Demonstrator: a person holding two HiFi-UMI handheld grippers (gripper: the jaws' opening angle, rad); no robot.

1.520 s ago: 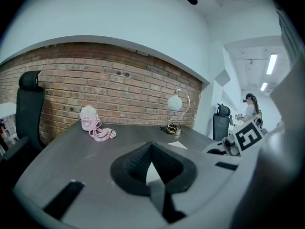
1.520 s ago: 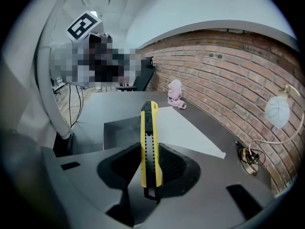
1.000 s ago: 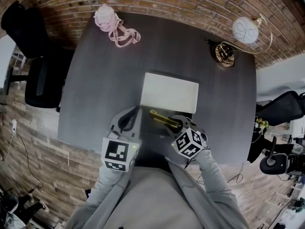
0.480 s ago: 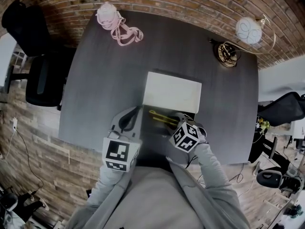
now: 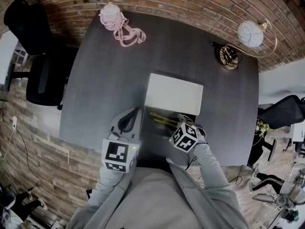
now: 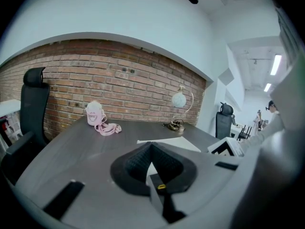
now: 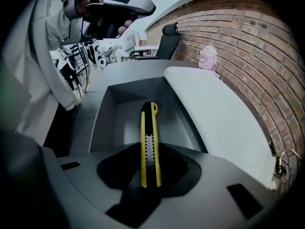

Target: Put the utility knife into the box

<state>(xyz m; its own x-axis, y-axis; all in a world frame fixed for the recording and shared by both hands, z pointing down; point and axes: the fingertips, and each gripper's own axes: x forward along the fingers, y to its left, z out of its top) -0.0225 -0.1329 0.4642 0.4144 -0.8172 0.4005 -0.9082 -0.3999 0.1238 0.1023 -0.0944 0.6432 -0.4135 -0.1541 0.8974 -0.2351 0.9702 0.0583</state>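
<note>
The grey box [image 5: 151, 136] stands near the table's front edge, its white lid [image 5: 174, 93] folded back behind it. A yellow utility knife [image 5: 161, 120] lies lengthwise over the box's open inside, and my right gripper [image 5: 175, 126] is shut on its rear end. In the right gripper view the knife [image 7: 148, 142] runs straight out from the jaws above the box floor [image 7: 125, 120], beside the lid [image 7: 214, 113]. My left gripper [image 5: 135, 110] rests at the box's left side; its fingertips meet, and it [image 6: 151, 145] holds nothing.
A pink pouch with a strap [image 5: 116, 24] lies at the table's far left. A lamp with a white globe [image 5: 250, 32] and a brass base [image 5: 228, 56] stands at the far right. Black office chairs [image 5: 38, 75] flank the dark table [image 5: 95, 89].
My right gripper has shifted slightly left and toward the box, carrying the knife further over the box's inside. The left gripper has stayed put.
</note>
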